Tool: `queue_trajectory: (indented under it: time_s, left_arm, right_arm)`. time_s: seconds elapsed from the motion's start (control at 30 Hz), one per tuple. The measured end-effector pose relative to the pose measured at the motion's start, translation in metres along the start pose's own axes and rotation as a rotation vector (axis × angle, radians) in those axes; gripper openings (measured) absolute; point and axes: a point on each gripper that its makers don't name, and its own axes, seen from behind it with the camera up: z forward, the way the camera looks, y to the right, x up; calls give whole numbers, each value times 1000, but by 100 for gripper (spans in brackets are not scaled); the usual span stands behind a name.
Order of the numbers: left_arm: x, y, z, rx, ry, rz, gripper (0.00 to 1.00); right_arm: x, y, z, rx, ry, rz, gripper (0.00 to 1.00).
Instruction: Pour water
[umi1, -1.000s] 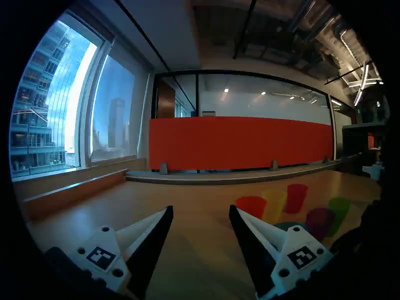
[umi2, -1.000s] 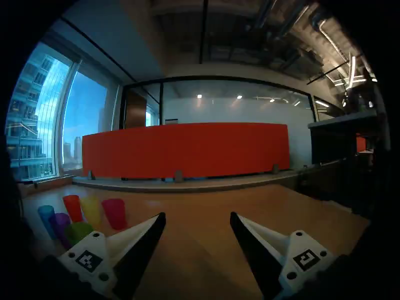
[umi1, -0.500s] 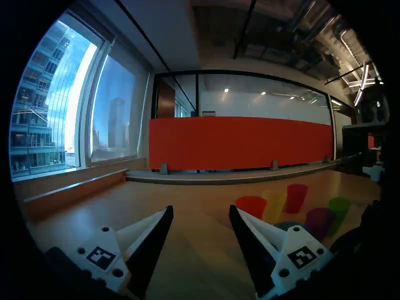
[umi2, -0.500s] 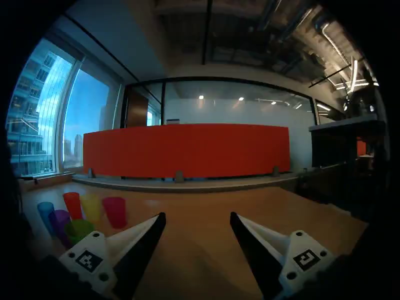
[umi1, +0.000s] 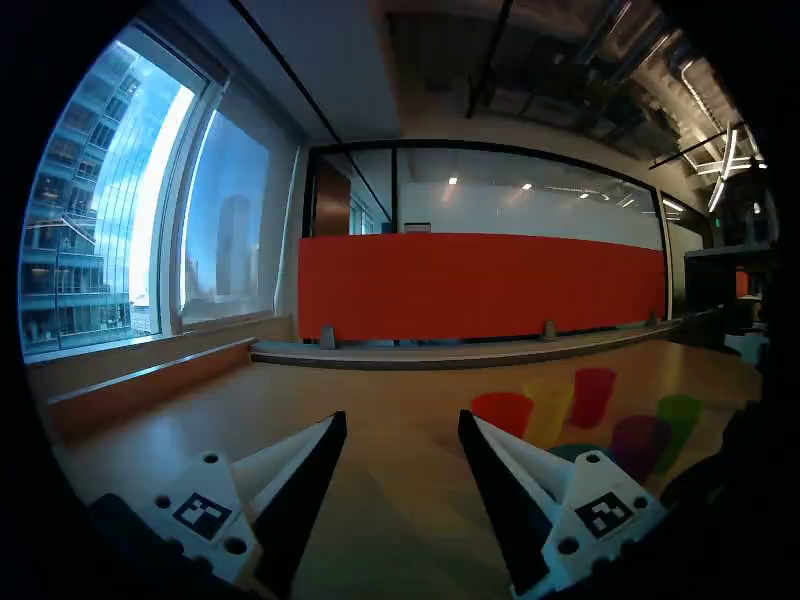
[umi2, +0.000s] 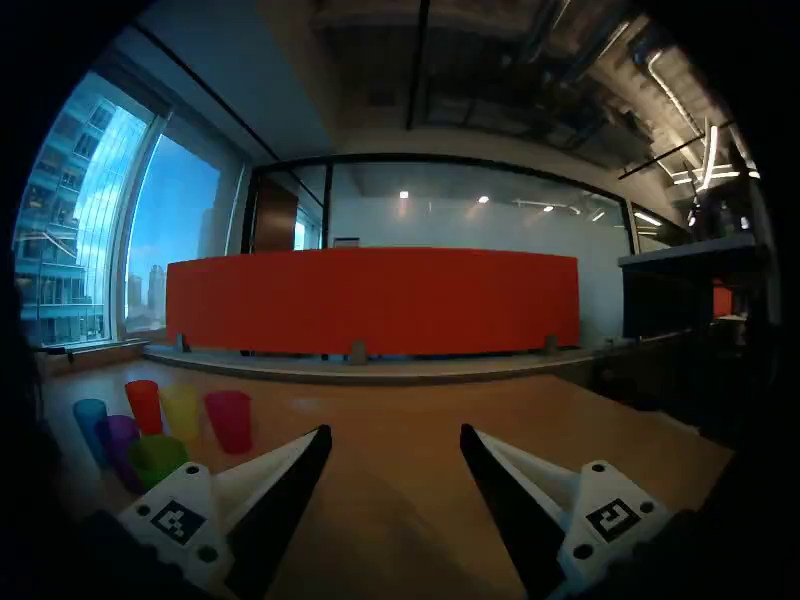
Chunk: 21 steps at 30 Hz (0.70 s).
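Several translucent plastic cups stand grouped on the wooden table (umi1: 400, 470). In the left gripper view they sit to the right: a red cup (umi1: 503, 412), a yellow cup (umi1: 548, 407), a pink cup (umi1: 593, 394), a purple cup (umi1: 640, 444), a green cup (umi1: 679, 415). My left gripper (umi1: 400, 432) is open, low over the table, left of the cups. In the right gripper view the cups are at the left: the red cup (umi2: 144, 404), the pink cup (umi2: 230, 419), the green cup (umi2: 156, 460), a blue cup (umi2: 91, 427). My right gripper (umi2: 395, 445) is open, right of them.
A long red partition (umi1: 480, 285) with a grey ledge runs along the table's far side. Tall windows (umi1: 120, 220) fill the left wall. Dark shelving (umi2: 680, 300) stands at the right. The table (umi2: 420, 450) stretches wide ahead of both grippers.
The right gripper has risen or tilted slightly, so the cups and partition sit a little lower in its view. The left gripper has not moved.
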Motion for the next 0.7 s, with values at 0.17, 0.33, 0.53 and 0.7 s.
queue_trajectory:
  time_s: [0.17,0.33,0.53,0.7]
  left_arm:
    - [0,0,0,0,0,0,82]
    - [0,0,0,0,0,0,82]
    - [0,0,1,0,0,0,82]
    - [0,0,0,0,0,0,82]
  right_arm:
    - [0,0,1,-1,-2,-1,99]
    - [0,0,1,0,-2,-1,99]
    - [0,0,2,-1,-3,-1,99]
    - [0,0,1,-1,-3,-1,100]
